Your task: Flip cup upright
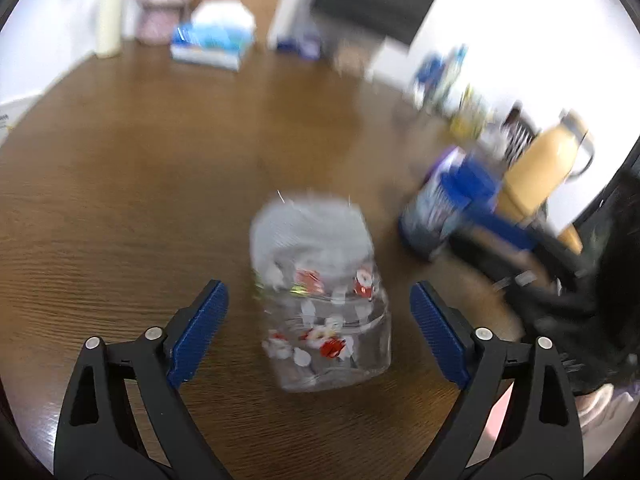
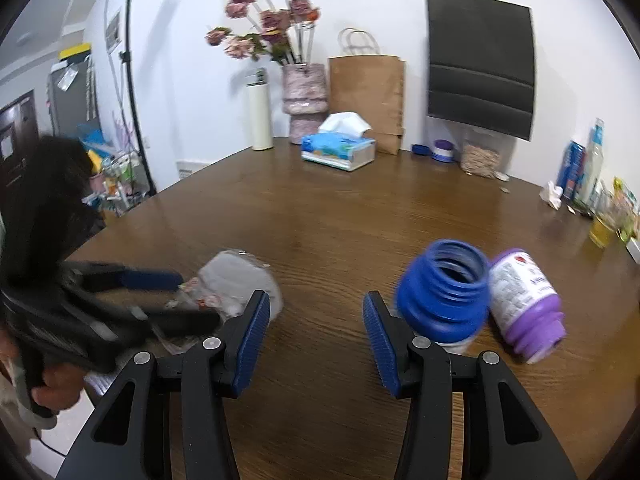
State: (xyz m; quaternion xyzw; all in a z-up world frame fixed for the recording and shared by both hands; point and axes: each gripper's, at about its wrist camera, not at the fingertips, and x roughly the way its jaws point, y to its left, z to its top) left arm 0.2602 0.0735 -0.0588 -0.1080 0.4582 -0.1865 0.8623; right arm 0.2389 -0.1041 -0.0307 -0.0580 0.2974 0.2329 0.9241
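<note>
Now | clear printed plastic cup (image 1: pixel 320 300) on woodgrain table (image 1: pixel 140 200) | left gripper (image 1: pixel 320 316) spread around it | right gripper (image 2: pixel 316 336) apart

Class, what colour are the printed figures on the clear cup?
Red and white on the cup, clearest in the left wrist view.

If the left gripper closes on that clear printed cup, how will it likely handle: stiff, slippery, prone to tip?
The cup looks like thin clear plastic, so probably light and able to flex if squeezed hard. Its smooth glossy wall may slip against the left gripper, whose open jaws flank it. Blur hides which end is up; being tall, it might tip if nudged high.
</note>
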